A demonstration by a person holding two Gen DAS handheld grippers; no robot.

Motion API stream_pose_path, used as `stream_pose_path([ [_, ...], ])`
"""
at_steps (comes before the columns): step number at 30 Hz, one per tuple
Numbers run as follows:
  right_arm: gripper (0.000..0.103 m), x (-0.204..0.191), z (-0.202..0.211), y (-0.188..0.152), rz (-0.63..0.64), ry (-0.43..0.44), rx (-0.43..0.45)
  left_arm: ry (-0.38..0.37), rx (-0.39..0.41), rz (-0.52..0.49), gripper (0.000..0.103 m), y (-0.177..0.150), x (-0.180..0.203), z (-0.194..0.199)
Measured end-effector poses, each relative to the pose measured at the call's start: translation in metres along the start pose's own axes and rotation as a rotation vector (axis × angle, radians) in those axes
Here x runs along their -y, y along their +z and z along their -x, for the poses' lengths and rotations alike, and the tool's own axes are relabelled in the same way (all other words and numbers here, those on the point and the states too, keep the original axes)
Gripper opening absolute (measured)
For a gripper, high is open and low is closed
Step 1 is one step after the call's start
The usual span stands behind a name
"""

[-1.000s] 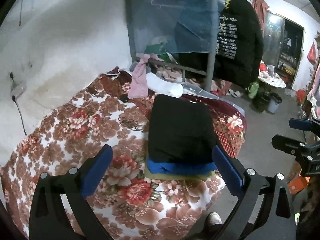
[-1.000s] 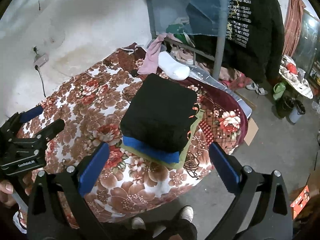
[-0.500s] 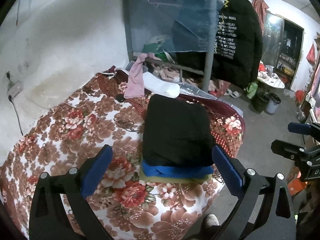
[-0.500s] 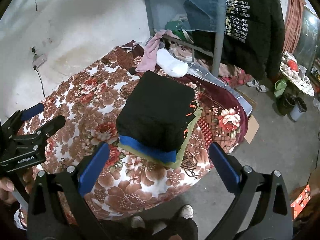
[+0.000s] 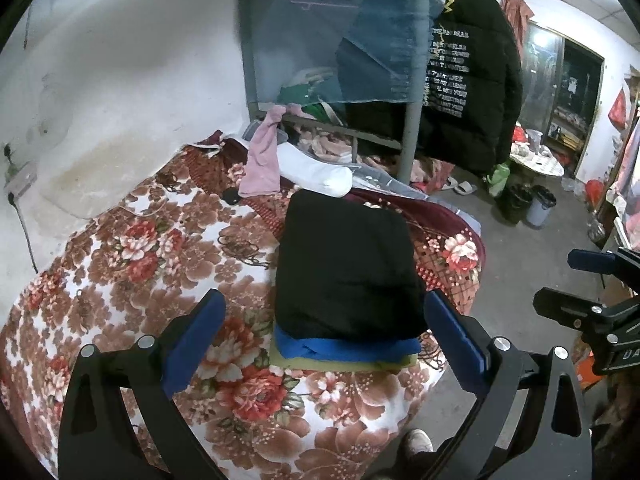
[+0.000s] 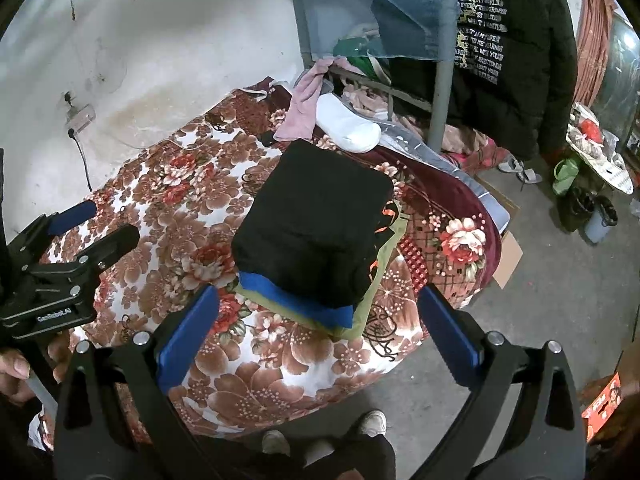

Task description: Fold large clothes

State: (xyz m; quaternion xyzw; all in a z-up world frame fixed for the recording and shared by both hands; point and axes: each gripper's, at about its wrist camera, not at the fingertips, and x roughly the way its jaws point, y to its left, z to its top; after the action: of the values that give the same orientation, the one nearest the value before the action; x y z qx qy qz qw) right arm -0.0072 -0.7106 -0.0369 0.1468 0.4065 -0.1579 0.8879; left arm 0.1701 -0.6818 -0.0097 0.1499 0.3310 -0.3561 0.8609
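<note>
We draw both spread, empty grippers, left gripper (image 5: pixel 322 326) and right gripper (image 6: pixel 318 322), back from the folded black garment (image 5: pixel 346 264) atop the stack; folding looks finished.

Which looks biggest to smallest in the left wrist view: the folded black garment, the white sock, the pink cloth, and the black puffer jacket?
1. black puffer jacket, though it hangs farther from the camera
2. folded black garment, which is nearer, so first place is unsure
3. pink cloth and white sock look alike
</note>
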Motion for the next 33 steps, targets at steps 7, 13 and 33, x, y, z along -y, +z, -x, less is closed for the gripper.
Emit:
stream_pose_path([
  [7,0.098,0.002,-0.009,0.003,-0.006,0.002,-0.008,-0.013,-0.002,-0.008,0.098,0.002,-0.001,-0.007],
  [13,0.098,0.001,-0.012,0.003,0.001,-0.001,-0.015,-0.019,0.008,-0.003,0.098,0.003,-0.002,-0.01],
  [33,0.098,0.002,-0.024,-0.007,-0.028,0.009,-0.045,-0.051,0.035,-0.03,0.098,0.0,0.001,-0.012],
])
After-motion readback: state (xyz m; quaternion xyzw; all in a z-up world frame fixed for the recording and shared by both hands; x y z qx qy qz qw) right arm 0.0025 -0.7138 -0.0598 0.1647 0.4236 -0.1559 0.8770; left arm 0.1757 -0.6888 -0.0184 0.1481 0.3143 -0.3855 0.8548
